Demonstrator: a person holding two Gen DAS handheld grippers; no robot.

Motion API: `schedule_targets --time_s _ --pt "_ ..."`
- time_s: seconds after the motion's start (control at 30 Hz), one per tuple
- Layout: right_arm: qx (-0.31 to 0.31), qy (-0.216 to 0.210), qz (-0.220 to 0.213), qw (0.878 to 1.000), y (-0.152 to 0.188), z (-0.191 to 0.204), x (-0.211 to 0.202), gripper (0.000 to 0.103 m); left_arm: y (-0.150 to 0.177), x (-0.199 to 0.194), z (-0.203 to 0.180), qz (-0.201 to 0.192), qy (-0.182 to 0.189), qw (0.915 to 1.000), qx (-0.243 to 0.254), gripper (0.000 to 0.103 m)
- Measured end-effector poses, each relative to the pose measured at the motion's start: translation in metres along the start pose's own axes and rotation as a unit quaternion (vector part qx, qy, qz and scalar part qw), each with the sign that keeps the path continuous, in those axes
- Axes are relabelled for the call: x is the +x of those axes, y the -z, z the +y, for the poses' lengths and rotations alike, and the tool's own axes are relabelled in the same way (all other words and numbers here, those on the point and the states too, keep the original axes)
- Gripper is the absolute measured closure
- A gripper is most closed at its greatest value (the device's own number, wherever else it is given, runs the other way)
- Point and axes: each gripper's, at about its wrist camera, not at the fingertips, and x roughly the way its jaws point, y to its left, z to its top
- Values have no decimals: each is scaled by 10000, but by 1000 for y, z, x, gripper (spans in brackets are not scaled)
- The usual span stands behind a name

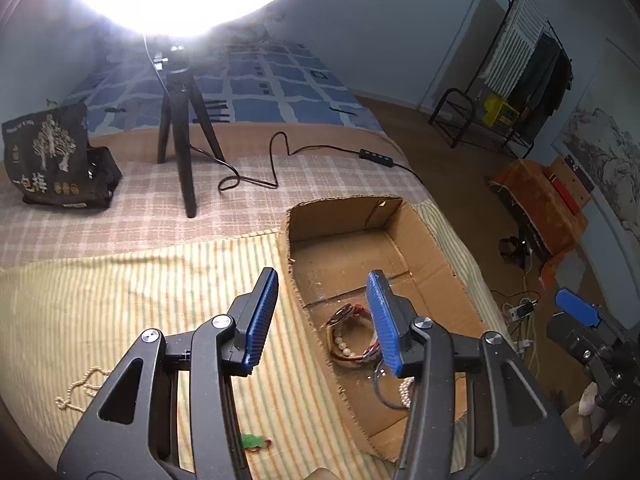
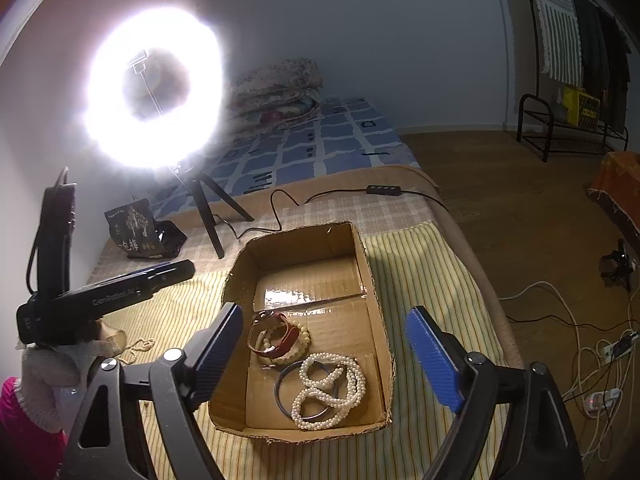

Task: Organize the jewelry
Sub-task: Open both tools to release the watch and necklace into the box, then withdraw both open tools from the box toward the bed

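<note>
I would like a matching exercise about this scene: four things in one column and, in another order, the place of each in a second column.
Things:
1. pearl necklace
2. watch
3. thin chain
4. ring light

Places:
A. on the striped cloth, outside the box
B. on a tripod, on the checked cloth behind the box
C. in the box, at its near end, over a dark bangle
D. in the box, mid-floor, with a bead bracelet

Pairs: 1-C, 2-D, 3-A, 4-B

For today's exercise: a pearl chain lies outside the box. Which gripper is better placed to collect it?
Probably left. The left gripper is open and the pearl chain lies on its side of the box.
</note>
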Motion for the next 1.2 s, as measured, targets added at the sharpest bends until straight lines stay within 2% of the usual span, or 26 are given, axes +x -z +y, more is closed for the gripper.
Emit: schedule_targets --time_s 0.03,0.13,0.23,0.4,0.53,0.6,0.7,0.8,0.97,1.2 --pt "-7 38 7 10000 1 1 0 14 0 -2 0 -12 -17 10000 5 56" --pt "-49 202 19 9998 3 5 -1 10 4 -12 6 -122 12 9999 -58 43" --pt "-161 458 -19 9988 5 13 -5 6 8 -21 11 -157 -37 9999 -35 42" --pt "-268 612 -173 9976 8 27 -14 1 16 -42 26 -155 -235 9996 60 42" --pt "-291 586 -186 9977 11 37 -18 0 20 -61 43 -171 -473 9987 46 42" --pt "-342 528 -195 9978 13 44 -19 0 25 -73 55 -243 -705 9972 63 42" --pt "-415 470 -120 9980 15 56 -19 0 35 -87 77 -227 -998 9947 70 32" --pt "-494 490 -58 9976 15 67 -19 0 44 -97 96 -150 -1196 9927 60 30" --pt "-746 514 41 9959 19 87 -17 0 53 -114 119 -81 -1278 9917 82 30" --pt "-906 202 139 9956 28 118 -11 0 63 -122 150 19 -1299 9915 -19 30"
